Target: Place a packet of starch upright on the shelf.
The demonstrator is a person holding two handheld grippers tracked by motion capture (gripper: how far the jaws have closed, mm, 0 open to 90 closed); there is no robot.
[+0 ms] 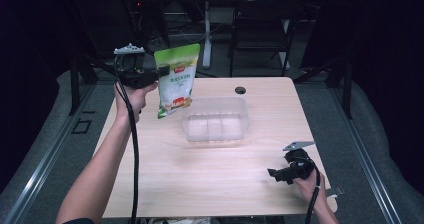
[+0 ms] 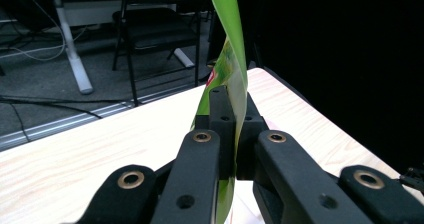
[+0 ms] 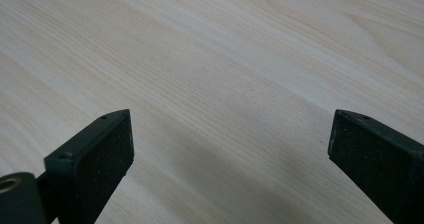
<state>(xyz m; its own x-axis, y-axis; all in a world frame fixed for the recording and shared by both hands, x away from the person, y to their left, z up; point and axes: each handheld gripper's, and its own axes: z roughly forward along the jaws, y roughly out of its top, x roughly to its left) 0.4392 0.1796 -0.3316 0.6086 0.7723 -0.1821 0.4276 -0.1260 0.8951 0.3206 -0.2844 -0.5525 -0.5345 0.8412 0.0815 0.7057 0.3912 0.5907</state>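
While right fingers (image 3: 107, 156) gape, left fingers (image 2: 222, 129) pinch the pouch (image 1: 176, 79).

The right gripper (image 3: 230, 149) points down at the table (image 3: 225, 59) — pale wood with fine grain. Its two black jaws stand wide apart, nothing between them — only bare wood.

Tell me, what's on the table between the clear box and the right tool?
Nothing: in the high view, bare table runs from the clear box to the right tool.
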